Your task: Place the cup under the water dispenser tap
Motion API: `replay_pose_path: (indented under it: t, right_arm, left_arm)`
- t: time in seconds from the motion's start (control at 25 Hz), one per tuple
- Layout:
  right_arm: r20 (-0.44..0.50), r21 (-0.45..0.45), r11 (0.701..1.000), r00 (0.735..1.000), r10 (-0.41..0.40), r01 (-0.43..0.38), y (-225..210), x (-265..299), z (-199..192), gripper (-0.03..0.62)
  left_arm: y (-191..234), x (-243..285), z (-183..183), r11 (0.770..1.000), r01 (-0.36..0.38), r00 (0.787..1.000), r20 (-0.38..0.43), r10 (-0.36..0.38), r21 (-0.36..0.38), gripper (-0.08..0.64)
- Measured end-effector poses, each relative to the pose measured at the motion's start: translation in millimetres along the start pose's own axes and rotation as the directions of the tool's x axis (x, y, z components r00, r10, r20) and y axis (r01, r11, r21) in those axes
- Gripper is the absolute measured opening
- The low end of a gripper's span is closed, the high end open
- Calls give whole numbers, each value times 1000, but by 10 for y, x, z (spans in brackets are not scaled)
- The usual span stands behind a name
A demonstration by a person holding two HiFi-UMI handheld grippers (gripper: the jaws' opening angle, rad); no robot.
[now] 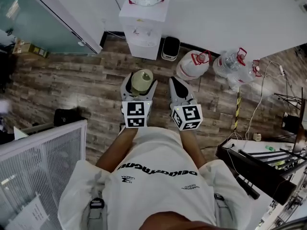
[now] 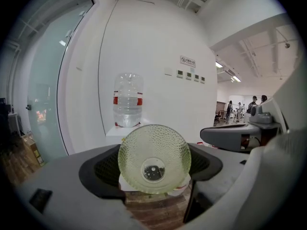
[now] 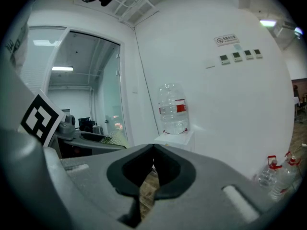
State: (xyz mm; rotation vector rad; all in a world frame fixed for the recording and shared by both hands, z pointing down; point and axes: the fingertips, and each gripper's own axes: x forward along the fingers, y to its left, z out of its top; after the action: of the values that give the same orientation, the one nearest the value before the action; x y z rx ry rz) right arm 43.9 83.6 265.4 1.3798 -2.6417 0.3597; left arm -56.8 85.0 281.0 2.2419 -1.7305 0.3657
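**Short of the dispenser, cup in the left grip**

At far left a glass wall [image 1: 33, 18] meets the wooden floor [image 1: 72, 85]. A white mesh panel [image 1: 45, 162] stands nearer the person.

Next comes the left hand-held gripper [image 1: 140, 86], held out over the floor by a person in a white shirt [image 1: 158, 176]. It is clenched on the cup [image 1: 142, 79], a pale green, dimpled glass. The cup lies along the jaws with one round end turned to that gripper's camera and a black pad pressing on either side. It hangs in the air, well apart from the dispenser [image 1: 143, 30], which stands straight ahead against the white wall [image 1: 216, 13]. A clear bottle [image 2: 128, 99] with a red band sits on top of the dispenser.

Just right of the dispenser a small black bin [image 1: 171, 48] stands by the wall.

The right hand-held gripper [image 1: 175, 83] is held just beside the left one and about level with it. It is clenched on nothing, its jaw tips meeting.

Further right, spare bottles [image 1: 194, 63] with red handles rest on the floor near the wall. A white cable [image 1: 261, 95] trails across the boards beyond them.
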Motion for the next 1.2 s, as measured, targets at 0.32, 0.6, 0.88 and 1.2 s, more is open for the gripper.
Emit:
replay_pose_path:
  t: [0.32, 0.6, 0.88, 1.2]
  right_arm:
    - [-28, 45, 997, 998, -61, 63, -92, 902, 152, -2]
    - [-72, 64, 991, 991, -111, 115, -79, 1432, 47, -3]
    - [-116, 66, 989, 985, -124, 132, -101, 1718, -75, -3]
    - [-152, 64, 990, 981, -118, 129, -252, 1868, -311, -3]
  left_arm:
    - [608, 704, 210, 997, 73, 997, -35, -73, -3, 380]
    - [999, 1076, 81, 991, 132, 988, -84, -133, -26, 380]
    - [1150, 1283, -35, 984, 166, 976, -128, -173, -67, 380]
    - [1109, 1518, -214, 985, 161, 972, -163, -169, -65, 380]
